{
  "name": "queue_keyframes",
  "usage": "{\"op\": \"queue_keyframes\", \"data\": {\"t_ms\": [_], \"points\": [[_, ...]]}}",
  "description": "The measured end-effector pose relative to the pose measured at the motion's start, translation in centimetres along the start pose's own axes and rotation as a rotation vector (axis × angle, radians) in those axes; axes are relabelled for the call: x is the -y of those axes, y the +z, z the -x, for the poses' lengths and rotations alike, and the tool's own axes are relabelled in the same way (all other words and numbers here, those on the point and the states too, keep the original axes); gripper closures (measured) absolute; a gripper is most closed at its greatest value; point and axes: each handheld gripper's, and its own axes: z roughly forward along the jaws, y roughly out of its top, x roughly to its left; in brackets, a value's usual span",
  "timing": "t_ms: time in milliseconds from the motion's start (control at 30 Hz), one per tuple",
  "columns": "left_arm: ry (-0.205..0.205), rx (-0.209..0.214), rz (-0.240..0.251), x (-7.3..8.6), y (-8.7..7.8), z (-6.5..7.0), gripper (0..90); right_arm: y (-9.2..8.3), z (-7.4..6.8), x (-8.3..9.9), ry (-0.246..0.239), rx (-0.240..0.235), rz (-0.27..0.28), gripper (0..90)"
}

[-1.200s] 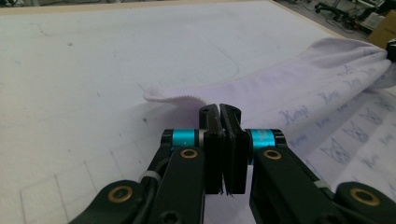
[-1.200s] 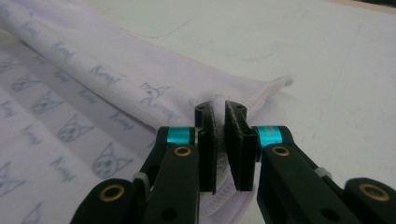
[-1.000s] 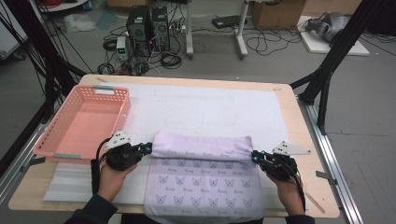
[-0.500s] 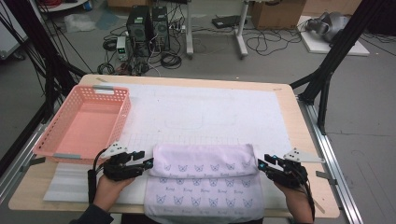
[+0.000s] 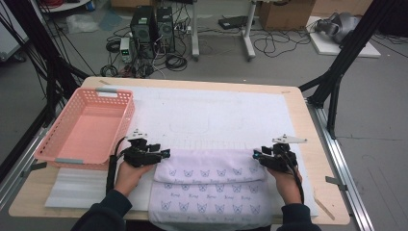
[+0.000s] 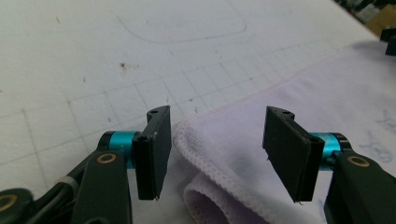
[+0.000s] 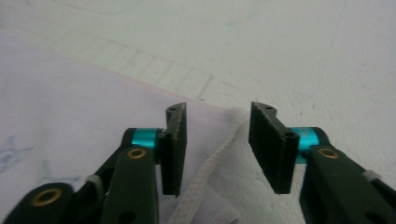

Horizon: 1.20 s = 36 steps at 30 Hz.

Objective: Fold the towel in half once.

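A pale lilac towel with small printed motifs lies folded on the white mat, its front edge hanging over the table's near side. My left gripper sits at the fold's left corner. Its jaws have just been opening and stand open, with the towel's hemmed corner lying loose between and below them. My right gripper is at the fold's right corner. Its jaws have opened and then narrowed a little, and the towel's corner lies unpressed between them.
A pink plastic basket stands at the left of the table, close to my left hand. The white mat with faint drawn outlines stretches behind the towel. A white foam strip lies at the front left.
Both grippers held the towel's raised fold by its corners, drew it toward the front edge and laid it flat. Both have since let go and stand open.
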Motion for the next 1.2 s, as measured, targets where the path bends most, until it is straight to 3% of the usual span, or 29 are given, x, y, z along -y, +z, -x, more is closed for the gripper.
{"op": "queue_keyframes", "data": {"t_ms": [67,100,133,200,300,400,567,767,933,1067,1133,1200], "points": [[0.061,-0.024,-0.002,0.2,0.2,0.3,51.6,0.7,0.2,0.0,-0.009,-0.013,-0.04,77.1],[0.084,-0.012,-0.006,0.2,0.2,0.5,66.0,0.8,0.2,0.0,-0.019,-0.016,-0.047,83.9],[0.112,-0.011,-0.001,0.3,0.1,0.8,77.5,0.7,0.1,0.1,-0.032,-0.022,-0.047,86.2],[0.161,-0.025,0.022,0.2,-0.4,1.2,83.5,0.3,-0.1,0.2,-0.056,-0.033,-0.026,86.8],[0.143,-0.002,0.092,0.1,-1.4,1.6,83.7,-0.8,-0.3,0.4,-0.086,-0.037,0.03,87.0],[0.142,0.022,0.126,0.2,-2.5,1.9,83.7,-2.5,-0.6,0.7,-0.097,-0.048,0.107,87.0],[0.136,0.053,0.195,0.7,-5.0,2.7,83.4,-5.1,-1.3,1.6,-0.114,-0.055,0.18,87.0],[0.154,0.1,0.208,2.0,-7.2,3.8,83.1,-8.2,-2.5,2.9,-0.102,-0.074,0.248,86.9],[0.2,0.132,0.171,3.7,-8.7,4.9,82.6,-10.1,-3.3,4.7,-0.107,-0.084,0.231,86.9],[0.18,0.141,0.134,4.7,-8.9,4.8,80.3,-10.3,-3.5,6.5,-0.108,-0.113,0.171,86.9],[0.159,0.146,0.121,5.0,-8.9,4.7,74.5,-10.2,-3.7,7.2,-0.109,-0.129,0.122,86.5],[0.128,0.138,0.135,5.1,-9.2,4.2,58.1,-10.1,-3.6,7.7,-0.119,-0.16,0.056,82.1]]}}
